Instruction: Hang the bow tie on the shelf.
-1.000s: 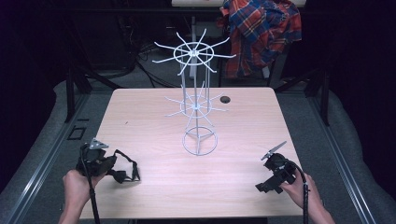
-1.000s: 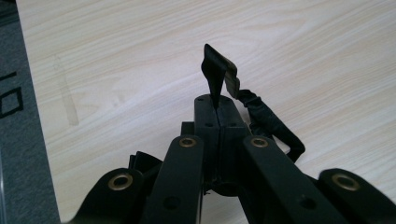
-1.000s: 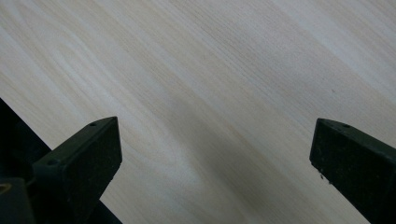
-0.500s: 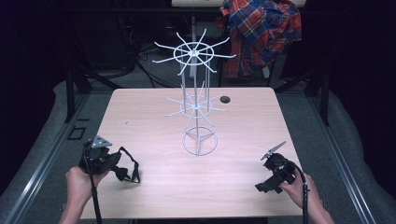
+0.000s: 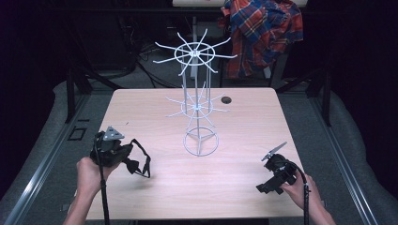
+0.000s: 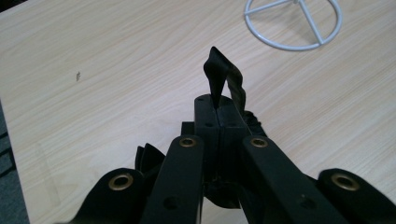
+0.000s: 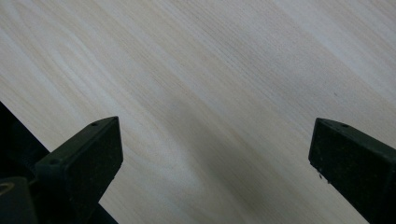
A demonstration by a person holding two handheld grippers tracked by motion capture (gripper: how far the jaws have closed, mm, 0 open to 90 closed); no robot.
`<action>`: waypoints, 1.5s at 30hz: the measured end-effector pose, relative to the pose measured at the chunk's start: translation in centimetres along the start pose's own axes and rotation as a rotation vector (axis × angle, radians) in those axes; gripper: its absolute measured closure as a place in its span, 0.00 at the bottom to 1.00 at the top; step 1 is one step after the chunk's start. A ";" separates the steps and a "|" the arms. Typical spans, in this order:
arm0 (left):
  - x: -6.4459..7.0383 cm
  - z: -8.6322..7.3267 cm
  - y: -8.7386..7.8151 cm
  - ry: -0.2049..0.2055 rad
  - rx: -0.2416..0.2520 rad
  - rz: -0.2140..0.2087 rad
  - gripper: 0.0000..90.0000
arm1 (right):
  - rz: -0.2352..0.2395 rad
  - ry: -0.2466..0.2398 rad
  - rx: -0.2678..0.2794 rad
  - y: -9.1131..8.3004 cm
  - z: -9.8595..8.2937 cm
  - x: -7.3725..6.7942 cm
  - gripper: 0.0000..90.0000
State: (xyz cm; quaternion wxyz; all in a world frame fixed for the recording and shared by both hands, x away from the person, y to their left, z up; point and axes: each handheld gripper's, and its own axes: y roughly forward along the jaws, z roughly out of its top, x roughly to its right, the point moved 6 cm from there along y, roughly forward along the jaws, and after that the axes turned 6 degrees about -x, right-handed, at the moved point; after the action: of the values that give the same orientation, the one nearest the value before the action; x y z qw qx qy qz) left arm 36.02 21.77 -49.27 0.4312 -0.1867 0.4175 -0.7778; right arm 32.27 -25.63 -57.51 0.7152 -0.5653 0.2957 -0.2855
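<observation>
A: Starting at our left, what have we got in the left tool?

B: Its jaws are pressed together on a black strap, pinched at a fold so a loop stands up past the tips. In the high view the rest of the strap droops from the tool in a loop, low over the worktop near its left front.

A: Why grip it at the fold?

B: We judge it keeps a loop open and free, which would suit hooking it over a prong. That is our reading, not something shown.

A: And in the middle?

B: The white wire rack stands upright on its ring base, two tiers of spokes radiating outward, all of them bare. It sits well apart from the strap, ahead and to the right of it.

A: Further right?

B: A small dark disc lies near the far edge, behind the rack. Then our right tool, jaws spread wide with bare wood between them, held low near the right front corner. We take it as parked out of the way, ready to steady things if needed.
</observation>
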 end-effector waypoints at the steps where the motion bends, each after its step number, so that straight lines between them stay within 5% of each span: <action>1: 0.0 0.2 0.1 0.005 0.001 0.002 1.00 | 0.000 -0.002 -0.001 0.0 0.0 0.0 0.03; 27: 2.0 4.8 0.8 0.099 0.023 -0.058 1.00 | -0.004 -0.010 0.008 0.2 0.1 -0.1 0.03; 45: 2.5 7.1 0.7 0.145 0.038 -0.043 1.00 | -0.005 0.002 0.014 0.0 0.0 -0.2 0.04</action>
State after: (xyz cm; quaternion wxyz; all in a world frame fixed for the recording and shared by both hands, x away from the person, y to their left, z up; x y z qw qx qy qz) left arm 39.62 16.09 -45.94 0.3866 -0.1308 0.4287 -0.8060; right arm 32.15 -25.52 -57.45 0.7181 -0.5607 0.2931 -0.2898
